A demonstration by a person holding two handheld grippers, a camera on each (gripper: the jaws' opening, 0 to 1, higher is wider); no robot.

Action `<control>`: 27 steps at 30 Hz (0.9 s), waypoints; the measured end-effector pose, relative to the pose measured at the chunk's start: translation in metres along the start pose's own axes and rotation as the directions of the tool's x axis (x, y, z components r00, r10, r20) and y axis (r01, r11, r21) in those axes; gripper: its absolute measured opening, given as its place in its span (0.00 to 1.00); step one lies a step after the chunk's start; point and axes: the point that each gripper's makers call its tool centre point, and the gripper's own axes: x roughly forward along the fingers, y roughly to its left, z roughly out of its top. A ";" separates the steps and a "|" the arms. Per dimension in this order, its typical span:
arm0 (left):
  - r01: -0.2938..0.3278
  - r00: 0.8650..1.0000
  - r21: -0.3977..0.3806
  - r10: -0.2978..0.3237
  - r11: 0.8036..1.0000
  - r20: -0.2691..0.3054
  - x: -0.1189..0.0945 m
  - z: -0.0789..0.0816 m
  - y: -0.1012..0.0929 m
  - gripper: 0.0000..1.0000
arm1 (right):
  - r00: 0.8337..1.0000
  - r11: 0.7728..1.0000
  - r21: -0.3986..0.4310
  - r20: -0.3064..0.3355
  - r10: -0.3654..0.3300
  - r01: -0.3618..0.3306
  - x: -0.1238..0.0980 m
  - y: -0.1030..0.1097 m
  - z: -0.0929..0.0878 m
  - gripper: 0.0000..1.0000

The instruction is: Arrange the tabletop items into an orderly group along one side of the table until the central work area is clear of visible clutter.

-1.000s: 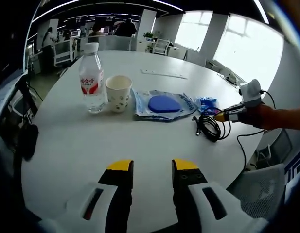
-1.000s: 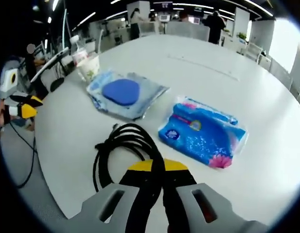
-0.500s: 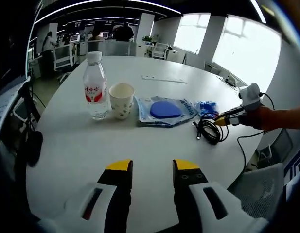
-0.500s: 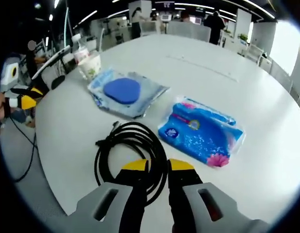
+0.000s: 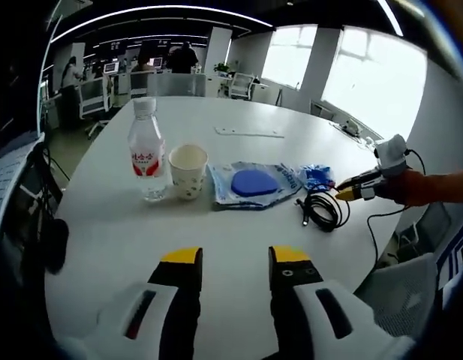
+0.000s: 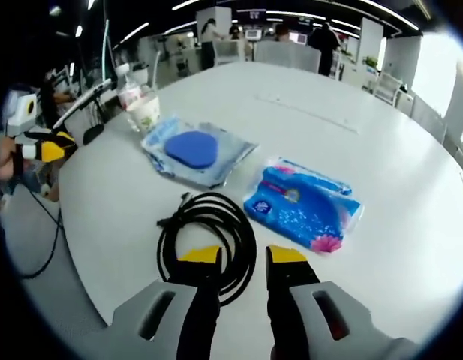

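On the round white table stand a water bottle and a paper cup, with a clear pouch holding a blue pad, a blue tissue pack and a coiled black cable to their right. My left gripper hovers open over the near table edge, holding nothing. My right gripper is open just above the cable coil's near side, with the tissue pack to its right. Beyond lie the pouch, cup and bottle. A hand holds the right gripper by the cable.
A thin white strip lies further back on the table. The left gripper shows at the left edge of the right gripper view. Office chairs, desks and people stand in the background. The bare table stretches right of the tissue pack.
My right gripper, shut on the cable a second ago, has opened and drawn back, leaving the coil on the table. The left gripper view has shifted only slightly.
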 end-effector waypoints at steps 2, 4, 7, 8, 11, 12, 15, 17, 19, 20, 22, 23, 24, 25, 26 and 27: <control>-0.001 1.000 0.002 0.001 1.000 0.005 0.000 0.002 0.001 0.35 | 1.000 1.000 -0.006 0.008 0.002 -0.002 -0.006 0.002 0.003 0.23; 0.000 1.000 0.002 0.000 1.000 0.011 0.000 0.004 0.002 0.35 | 0.999 1.000 0.002 0.032 0.005 -0.005 -0.012 0.002 0.008 0.23; 0.005 1.000 0.007 -0.005 1.000 0.017 -0.001 0.008 0.003 0.36 | 0.999 1.000 0.003 0.054 0.004 -0.004 -0.021 0.003 0.014 0.25; 0.006 1.000 0.012 -0.006 1.000 0.020 -0.001 0.009 0.004 0.36 | 0.998 1.000 -0.001 0.064 0.000 0.001 -0.024 0.003 0.016 0.25; 0.007 1.000 0.014 -0.007 1.000 0.027 -0.002 0.012 0.006 0.36 | 0.995 1.000 -0.001 0.098 -0.007 0.007 -0.035 0.002 0.025 0.27; 0.008 1.000 0.014 -0.009 1.000 0.028 -0.003 0.012 0.007 0.37 | 0.994 1.000 0.004 0.107 -0.007 0.007 -0.039 0.002 0.027 0.28; 0.010 0.999 0.018 -0.010 1.000 0.031 -0.003 0.013 0.009 0.37 | 0.990 1.000 -0.002 0.142 -0.017 0.017 -0.054 0.002 0.032 0.30; 0.010 0.999 0.014 -0.010 1.000 0.036 -0.005 0.014 0.011 0.37 | 0.987 1.000 -0.009 0.161 -0.022 0.024 -0.063 0.003 0.033 0.33; 0.009 0.999 0.012 -0.009 1.000 0.040 -0.006 0.015 0.012 0.38 | 0.984 0.999 -0.019 0.175 -0.023 0.026 -0.071 0.004 0.031 0.34; 0.009 0.999 0.011 -0.009 1.000 0.042 -0.006 0.014 0.014 0.38 | 0.983 0.999 -0.023 0.182 -0.026 0.031 -0.075 0.004 0.031 0.35; 0.007 0.999 0.004 -0.008 1.000 0.047 -0.007 0.014 0.015 0.38 | 0.982 0.999 -0.015 0.186 -0.027 0.030 -0.082 0.006 0.028 0.35; 0.007 0.999 0.002 -0.007 1.000 0.048 -0.007 0.014 0.015 0.38 | 0.980 1.000 0.001 0.199 -0.025 0.025 -0.086 0.007 0.027 0.36; 0.007 0.999 -0.001 -0.007 1.000 0.049 -0.007 0.013 0.015 0.39 | 0.978 1.000 0.010 0.209 -0.020 0.018 -0.089 0.009 0.027 0.38; 0.009 0.999 -0.004 -0.009 1.000 0.051 -0.007 0.013 0.015 0.39 | 0.976 1.000 0.023 0.217 -0.014 0.009 -0.091 0.010 0.024 0.40; 0.009 0.999 -0.004 -0.009 1.000 0.052 -0.007 0.012 0.015 0.40 | 0.976 1.000 0.026 0.216 -0.012 0.007 -0.092 0.011 0.022 0.42; 0.008 0.999 -0.003 -0.008 1.000 0.054 -0.007 0.012 0.015 0.40 | 0.977 1.000 0.028 0.212 -0.012 0.006 -0.092 0.012 0.019 0.44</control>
